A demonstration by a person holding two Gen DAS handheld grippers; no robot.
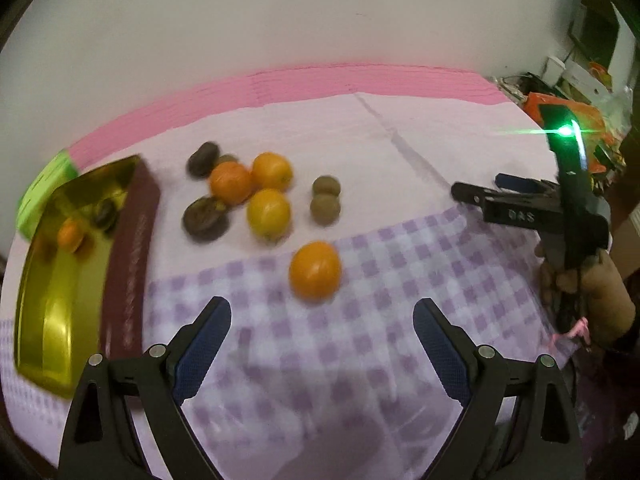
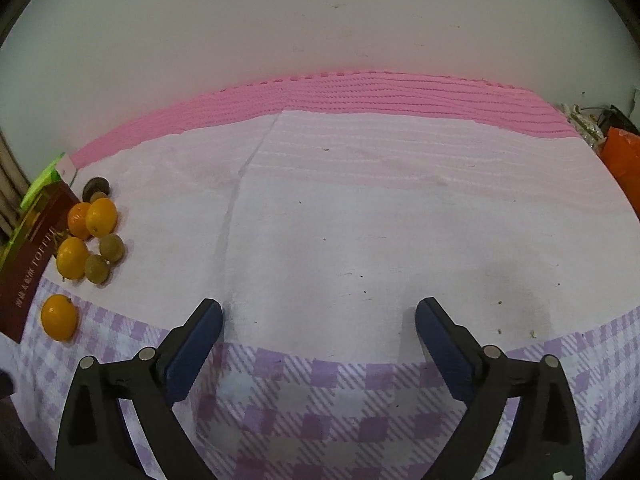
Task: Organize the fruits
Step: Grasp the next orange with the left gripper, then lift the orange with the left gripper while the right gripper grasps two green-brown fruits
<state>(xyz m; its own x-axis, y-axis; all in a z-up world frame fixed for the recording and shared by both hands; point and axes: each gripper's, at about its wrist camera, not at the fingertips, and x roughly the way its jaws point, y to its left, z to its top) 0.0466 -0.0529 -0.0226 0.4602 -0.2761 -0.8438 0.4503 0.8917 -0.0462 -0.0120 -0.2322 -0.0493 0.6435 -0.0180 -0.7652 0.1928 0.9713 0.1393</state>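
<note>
Looking along my left gripper [image 1: 322, 322], I have its jaws spread wide with nothing between them, and the nearest orange [image 1: 315, 271] sits just ahead at centre frame on the checked cloth [image 1: 400, 280]. Behind it, upper left of centre, lies the cluster of oranges [image 1: 256, 190], dark wrinkled fruits [image 1: 205, 219] and two small green-brown ones [image 1: 326, 199]. The gold tray [image 1: 48, 300] fills the left edge and seems to hold one orange and something dark, though blur makes that unsure. My right gripper [image 2: 319, 320] is likewise spread and empty over bare cloth, well apart from the fruit at its far left.

My worry is rolling: if a fingertip nudges that round orange before both pads close, I expect it to roll away. Carrying it leftward, I could clip the tray's maroon wall [image 1: 128, 264] and drop it outside.
</note>
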